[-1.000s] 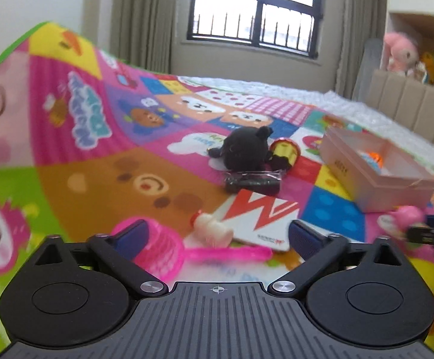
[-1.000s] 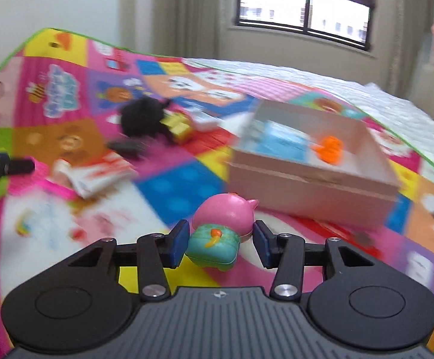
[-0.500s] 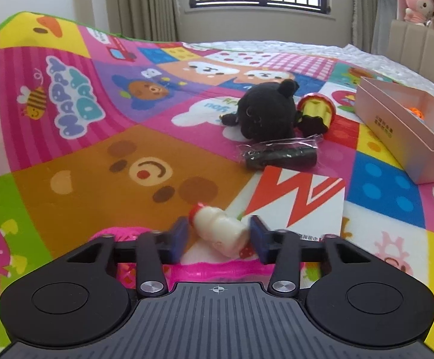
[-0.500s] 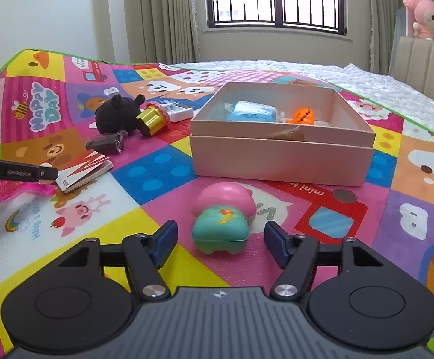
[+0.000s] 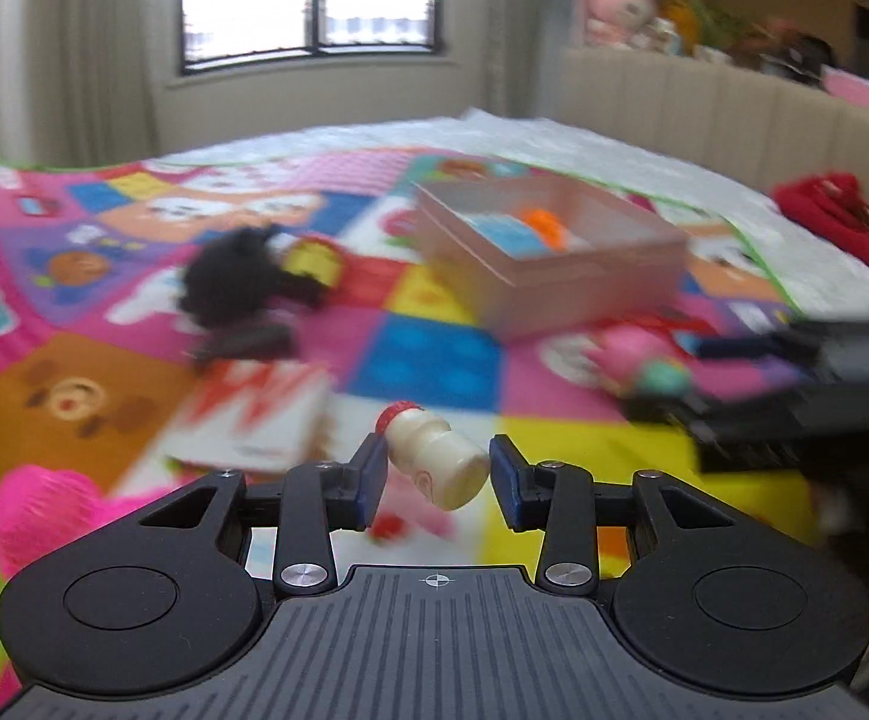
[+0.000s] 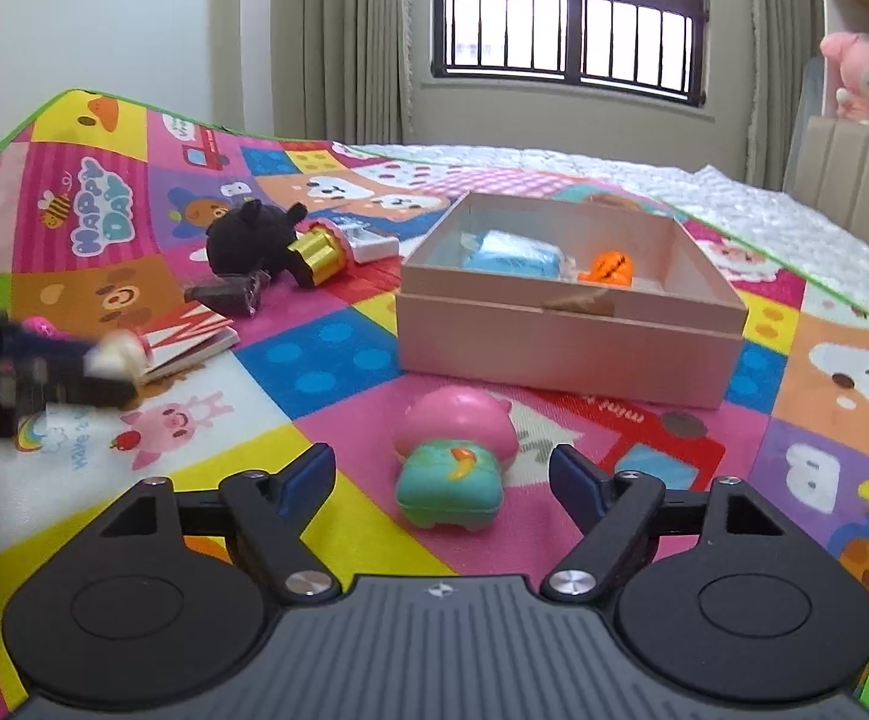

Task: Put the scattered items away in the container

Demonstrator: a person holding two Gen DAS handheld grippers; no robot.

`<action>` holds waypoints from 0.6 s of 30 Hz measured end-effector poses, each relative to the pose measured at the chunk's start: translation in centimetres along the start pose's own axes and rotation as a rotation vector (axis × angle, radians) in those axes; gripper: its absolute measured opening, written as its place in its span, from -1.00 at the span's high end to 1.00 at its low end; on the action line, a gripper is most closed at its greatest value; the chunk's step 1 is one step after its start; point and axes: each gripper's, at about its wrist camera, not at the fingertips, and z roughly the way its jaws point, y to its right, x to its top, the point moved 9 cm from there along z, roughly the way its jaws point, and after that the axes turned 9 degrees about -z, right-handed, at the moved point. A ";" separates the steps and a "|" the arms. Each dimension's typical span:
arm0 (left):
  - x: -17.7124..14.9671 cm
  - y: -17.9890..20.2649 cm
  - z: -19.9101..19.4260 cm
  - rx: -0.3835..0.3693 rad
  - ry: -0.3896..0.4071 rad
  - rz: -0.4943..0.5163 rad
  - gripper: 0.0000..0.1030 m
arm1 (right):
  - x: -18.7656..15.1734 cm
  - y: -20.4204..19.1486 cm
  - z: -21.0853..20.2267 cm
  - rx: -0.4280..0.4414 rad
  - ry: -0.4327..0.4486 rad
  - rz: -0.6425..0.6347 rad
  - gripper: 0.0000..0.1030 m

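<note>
Our left claw [image 5: 434, 474] grips the small bottle [image 5: 434, 461] crosswise, seemingly lifted; the box [image 5: 554, 258] lies ahead-right toward the mat's far edge. Our right claw [image 6: 443, 477] is opening around the pink toy [image 6: 455, 456].

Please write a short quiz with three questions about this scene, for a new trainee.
1. True or false: the left gripper holds the small cream bottle.
2. Which item lies on the mat between the fingers of the right gripper, not gripped? A) the black plush B) the pink and green toy C) the gold can
3. Name one colour of a thing already inside the pink box.

Key: 1 true; 2 B; 3 orange or blue.
</note>
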 end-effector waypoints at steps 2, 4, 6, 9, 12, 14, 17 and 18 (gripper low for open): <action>-1.1 0.2 0.7 0.014 -0.027 0.011 0.12 | 0.3 -0.2 -0.1 0.002 0.004 -0.006 -0.56; -1.9 -0.4 1.2 0.036 -0.052 -0.006 -0.02 | 0.4 -0.5 -0.3 0.001 0.009 -0.017 -0.59; -2.2 -1.3 1.2 0.046 -0.055 -0.035 -0.22 | 0.6 -0.8 -0.6 0.001 0.014 -0.029 -0.60; -2.2 -2.6 0.4 0.080 -0.037 -0.077 -0.61 | 0.7 -1.2 -0.8 -0.001 0.019 -0.047 -0.64; -2.3 -3.6 -0.1 0.091 -0.041 -0.112 -0.78 | 0.7 -1.6 -0.6 0.002 0.014 -0.054 -0.64; -2.6 -3.4 -0.4 0.059 -0.059 -0.117 -0.85 | 0.6 -1.9 -0.5 0.009 0.010 -0.059 -0.66; -3.1 -2.8 -0.4 0.043 -0.069 -0.109 -0.85 | 0.4 -2.4 -0.4 0.013 0.007 -0.073 -0.71; -3.1 -2.8 -0.3 0.058 -0.067 -0.104 -0.85 | 0.3 -2.5 -0.4 0.013 0.006 -0.076 -0.71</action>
